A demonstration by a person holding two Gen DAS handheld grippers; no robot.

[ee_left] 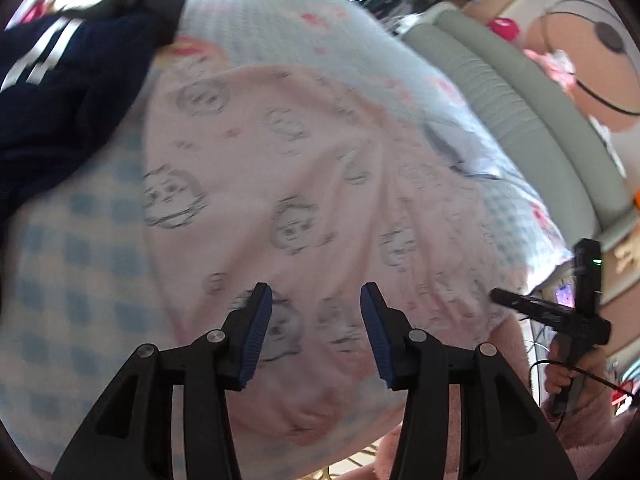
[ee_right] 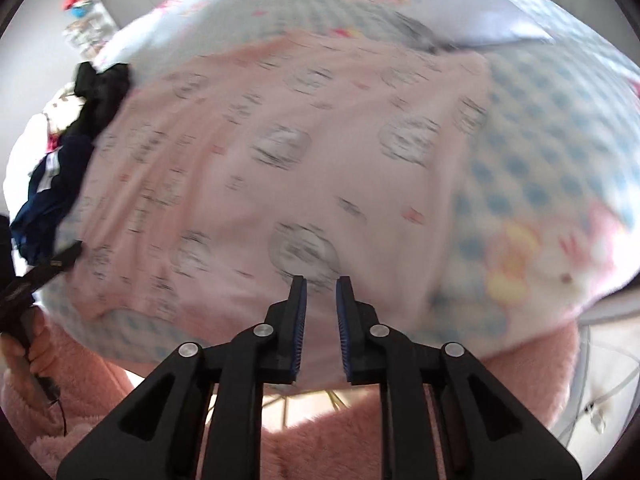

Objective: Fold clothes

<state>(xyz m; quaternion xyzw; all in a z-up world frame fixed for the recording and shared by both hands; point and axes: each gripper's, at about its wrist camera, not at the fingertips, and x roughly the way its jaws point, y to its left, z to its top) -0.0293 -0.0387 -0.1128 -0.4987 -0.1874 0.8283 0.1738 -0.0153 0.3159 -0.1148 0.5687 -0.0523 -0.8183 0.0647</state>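
Pale pink garment printed with grey cartoon faces [ee_left: 280, 184], spread flat on a bed under a blue-and-white checked cover with pink cartoon prints [ee_left: 68, 280]. Long axis in the left wrist view running from about 11 o'clock to 5 o'clock, one short edge near the foot of the picture, the far edge toward 11. In the right wrist view the same cloth [ee_right: 280, 152] lying broad across the middle, its long axis near 9 to 3 o'clock, near hem at 6. Edges motion-blurred, so neck or waist end not to be told.

Left claw [ee_left: 316, 300] released, blue-padded jaws standing well apart above the pink cloth, nothing between them. Right claw [ee_right: 321, 286] parted by a narrow gap, empty, over the near hem.

Heap of dark navy clothing with white stripes [ee_left: 60, 92] at 10 o'clock, beside the pink garment's far corner. Fluffy pink sleeve [ee_right: 80, 380] at 7 o'clock.
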